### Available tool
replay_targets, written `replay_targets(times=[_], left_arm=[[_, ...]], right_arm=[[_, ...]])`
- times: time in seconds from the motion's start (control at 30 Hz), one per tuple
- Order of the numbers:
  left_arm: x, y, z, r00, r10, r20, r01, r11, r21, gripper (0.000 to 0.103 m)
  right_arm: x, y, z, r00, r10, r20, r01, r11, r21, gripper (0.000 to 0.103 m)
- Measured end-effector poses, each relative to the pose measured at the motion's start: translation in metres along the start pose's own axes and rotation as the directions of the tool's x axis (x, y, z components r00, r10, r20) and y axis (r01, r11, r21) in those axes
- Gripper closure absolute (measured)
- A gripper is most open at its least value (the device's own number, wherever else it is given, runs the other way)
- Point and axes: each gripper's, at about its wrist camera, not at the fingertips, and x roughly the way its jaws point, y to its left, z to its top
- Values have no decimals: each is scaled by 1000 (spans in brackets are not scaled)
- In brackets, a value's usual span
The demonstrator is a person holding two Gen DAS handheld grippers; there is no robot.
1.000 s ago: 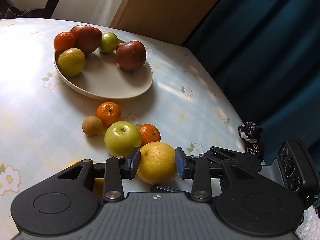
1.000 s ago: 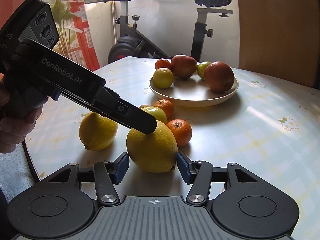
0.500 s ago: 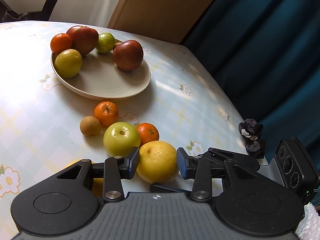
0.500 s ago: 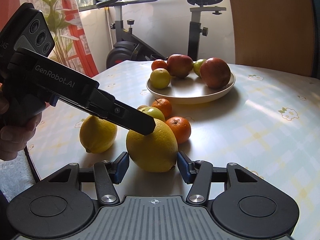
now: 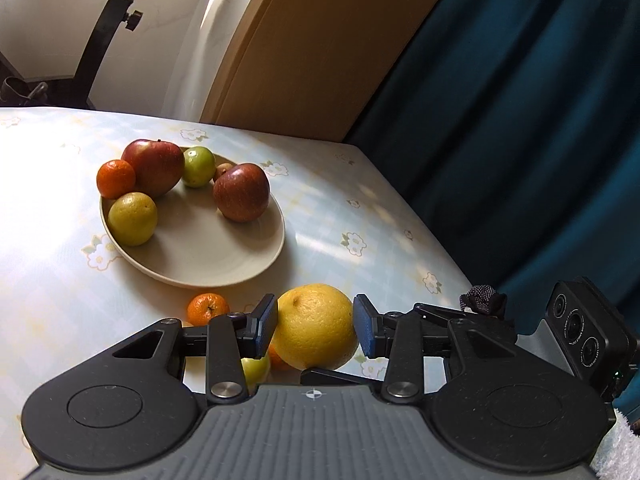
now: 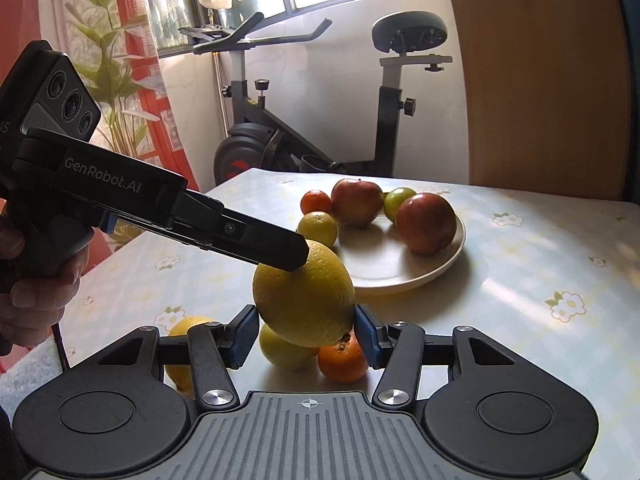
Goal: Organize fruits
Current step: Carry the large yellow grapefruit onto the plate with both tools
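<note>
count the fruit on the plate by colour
red apples: 2
orange mandarin: 1
green fruit: 1
yellow fruit: 1
brown fruit, small and half hidden behind an apple: 1
total on the plate: 6

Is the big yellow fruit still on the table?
No. The big yellow fruit hangs above the table, fruits showing beneath it.
</note>
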Motion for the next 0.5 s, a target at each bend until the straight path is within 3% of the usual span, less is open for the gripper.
replay_targets(times=[0.27, 0.5], left_arm=[[16, 27, 56, 999, 47, -2, -47, 998, -38, 60], [53, 57, 82, 989, 133, -62, -135, 991, -27, 61]], right_arm=[[55, -26, 47, 999, 35, -5, -35, 999, 37, 54], [112, -46, 57, 998, 19, -62, -12, 993, 121, 54]])
